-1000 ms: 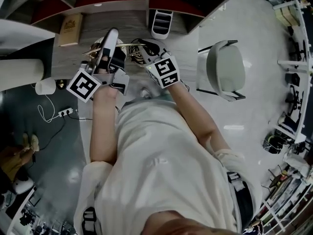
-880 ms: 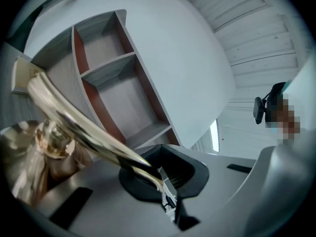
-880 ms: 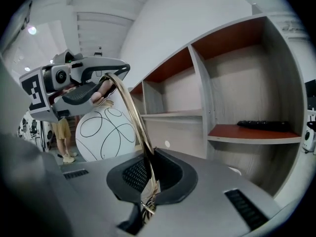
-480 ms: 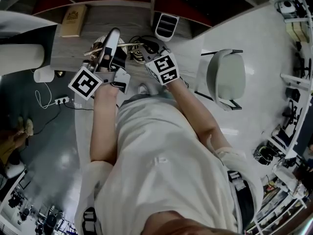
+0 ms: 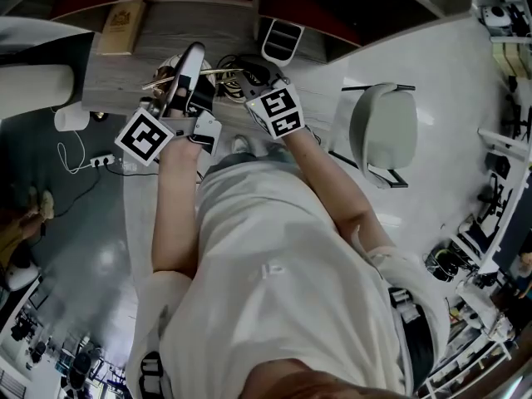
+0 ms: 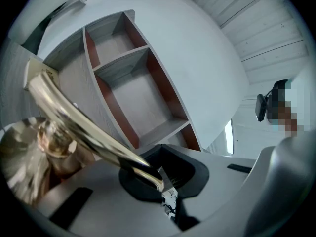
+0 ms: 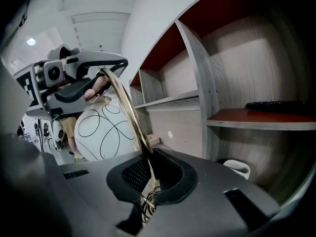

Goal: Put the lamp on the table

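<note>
I'm mid-carry: the left gripper (image 6: 159, 182) is clamped on the lamp's brass arm (image 6: 84, 130), and the right gripper (image 7: 148, 184) on its thin brass hoop (image 7: 129, 113) beside the scribble-patterned globe (image 7: 104, 128). The lamp (image 5: 199, 75) hangs over the wood-grain table (image 5: 166, 27) (not yet down). Next, I judge, comes a level lowering, then release. No writing is legible.

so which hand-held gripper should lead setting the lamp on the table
Left hand-held gripper, probably: shut on the thick brass arm beside the brass disc; the right only pinches the thin hoop by the globe.
</note>
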A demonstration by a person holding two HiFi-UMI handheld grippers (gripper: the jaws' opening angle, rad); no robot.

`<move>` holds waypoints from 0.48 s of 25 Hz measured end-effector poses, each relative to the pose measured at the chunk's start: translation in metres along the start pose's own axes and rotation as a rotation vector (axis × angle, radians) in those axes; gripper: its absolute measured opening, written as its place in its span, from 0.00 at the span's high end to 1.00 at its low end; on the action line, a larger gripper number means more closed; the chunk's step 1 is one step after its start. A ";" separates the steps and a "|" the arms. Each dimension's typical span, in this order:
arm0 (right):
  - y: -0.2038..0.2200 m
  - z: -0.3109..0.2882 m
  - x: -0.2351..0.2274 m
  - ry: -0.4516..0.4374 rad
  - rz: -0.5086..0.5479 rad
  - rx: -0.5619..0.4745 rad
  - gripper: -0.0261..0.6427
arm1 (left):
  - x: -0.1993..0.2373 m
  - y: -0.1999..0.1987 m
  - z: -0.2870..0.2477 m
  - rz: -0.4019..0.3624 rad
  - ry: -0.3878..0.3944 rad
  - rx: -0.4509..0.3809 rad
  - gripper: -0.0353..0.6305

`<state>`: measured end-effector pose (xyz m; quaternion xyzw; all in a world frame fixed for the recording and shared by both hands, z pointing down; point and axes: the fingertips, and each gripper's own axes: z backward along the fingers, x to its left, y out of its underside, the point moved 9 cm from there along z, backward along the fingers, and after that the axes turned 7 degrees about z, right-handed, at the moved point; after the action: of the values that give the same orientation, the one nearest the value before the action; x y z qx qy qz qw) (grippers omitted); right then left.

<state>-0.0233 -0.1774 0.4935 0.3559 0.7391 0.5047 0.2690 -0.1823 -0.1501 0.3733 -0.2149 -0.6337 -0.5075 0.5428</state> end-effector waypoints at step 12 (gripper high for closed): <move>0.001 0.005 -0.013 0.007 -0.020 0.000 0.92 | -0.001 0.005 -0.016 -0.003 0.002 0.015 0.93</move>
<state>-0.0110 -0.1847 0.4935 0.3468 0.7434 0.5033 0.2714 -0.1706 -0.1616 0.3730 -0.2096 -0.6373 -0.5036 0.5443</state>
